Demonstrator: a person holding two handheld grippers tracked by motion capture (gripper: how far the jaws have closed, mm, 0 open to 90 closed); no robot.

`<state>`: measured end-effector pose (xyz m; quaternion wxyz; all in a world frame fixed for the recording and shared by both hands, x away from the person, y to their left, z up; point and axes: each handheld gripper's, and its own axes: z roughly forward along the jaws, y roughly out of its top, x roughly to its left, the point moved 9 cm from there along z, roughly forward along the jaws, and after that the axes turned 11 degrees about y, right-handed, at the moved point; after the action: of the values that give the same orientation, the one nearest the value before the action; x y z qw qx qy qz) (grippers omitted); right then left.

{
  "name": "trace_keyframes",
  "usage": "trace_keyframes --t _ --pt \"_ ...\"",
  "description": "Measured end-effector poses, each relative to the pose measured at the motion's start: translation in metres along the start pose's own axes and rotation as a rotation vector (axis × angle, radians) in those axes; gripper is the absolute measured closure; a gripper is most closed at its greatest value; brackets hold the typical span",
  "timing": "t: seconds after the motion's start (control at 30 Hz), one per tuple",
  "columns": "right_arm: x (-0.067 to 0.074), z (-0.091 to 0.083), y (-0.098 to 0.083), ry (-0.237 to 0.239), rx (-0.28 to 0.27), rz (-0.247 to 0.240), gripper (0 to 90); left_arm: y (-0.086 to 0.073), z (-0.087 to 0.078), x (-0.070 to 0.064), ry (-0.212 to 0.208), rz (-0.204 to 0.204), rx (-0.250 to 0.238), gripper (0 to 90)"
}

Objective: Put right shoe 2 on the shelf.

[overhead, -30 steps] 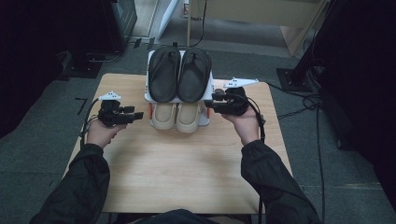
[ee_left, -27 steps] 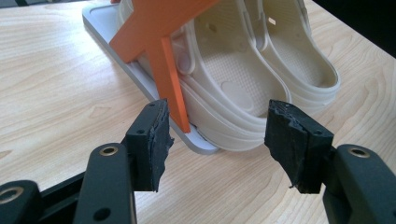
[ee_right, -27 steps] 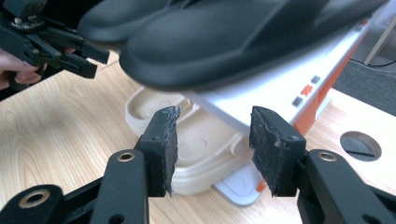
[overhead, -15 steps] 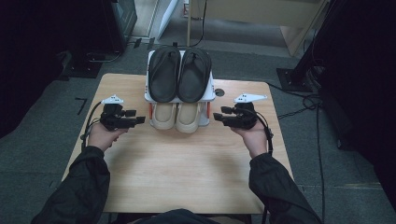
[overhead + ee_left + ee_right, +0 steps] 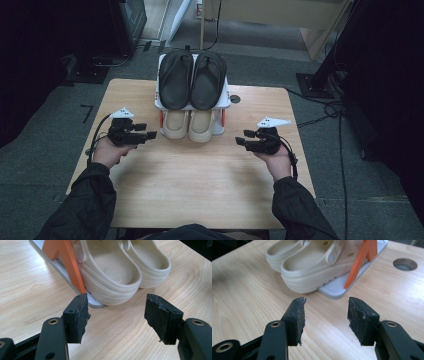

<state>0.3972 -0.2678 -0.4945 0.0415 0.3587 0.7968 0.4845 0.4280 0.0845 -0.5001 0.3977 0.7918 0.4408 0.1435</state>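
A white shoe rack [image 5: 226, 102] with orange legs [image 5: 70, 265] stands at the table's far middle. A black pair of slippers [image 5: 192, 80] lies on its top shelf, and a beige pair of clogs [image 5: 189, 125] sits on the bottom one. My left gripper [image 5: 152, 134] hovers just left of the clogs [image 5: 112, 272], open, with bare wood between its pads. My right gripper [image 5: 239, 141] is to the right of the rack, pointing at the clogs [image 5: 309, 267], also open and empty. Both sets of jaws have just been opening, with nothing between them.
The rack's grey base [image 5: 337, 288] lies flat on the wooden table [image 5: 200, 185]. A round cable hole [image 5: 235, 99] sits right of the rack. Dark equipment and cables lie on the floor around the table.
My right gripper has drawn away from the rack's right side, down and toward the near right. The left gripper has barely shifted.
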Motion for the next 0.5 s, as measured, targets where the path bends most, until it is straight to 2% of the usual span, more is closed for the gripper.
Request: trace_keyframes --t 0.2,0.27,0.37,0.43,0.5 --pt "-0.004 -0.003 -0.019 -0.001 0.009 0.009 46.8 -0.005 -0.002 -0.012 -0.011 0.034 0.005 34.6" --pt "-0.007 -0.003 -0.021 -0.006 0.016 0.011 46.2 -0.007 -0.001 -0.015 -0.010 0.046 0.011 33.9" --pt "-0.012 -0.002 -0.020 -0.005 0.000 0.037 46.0 -0.009 0.002 -0.017 -0.003 0.061 0.017 33.3" --pt "-0.014 -0.002 -0.020 -0.002 -0.010 0.055 45.8 -0.009 0.003 -0.017 0.002 0.056 0.022 33.1" --pt "-0.015 -0.002 -0.020 -0.007 -0.006 0.051 45.6 -0.010 0.004 -0.018 0.002 0.060 0.023 32.6"
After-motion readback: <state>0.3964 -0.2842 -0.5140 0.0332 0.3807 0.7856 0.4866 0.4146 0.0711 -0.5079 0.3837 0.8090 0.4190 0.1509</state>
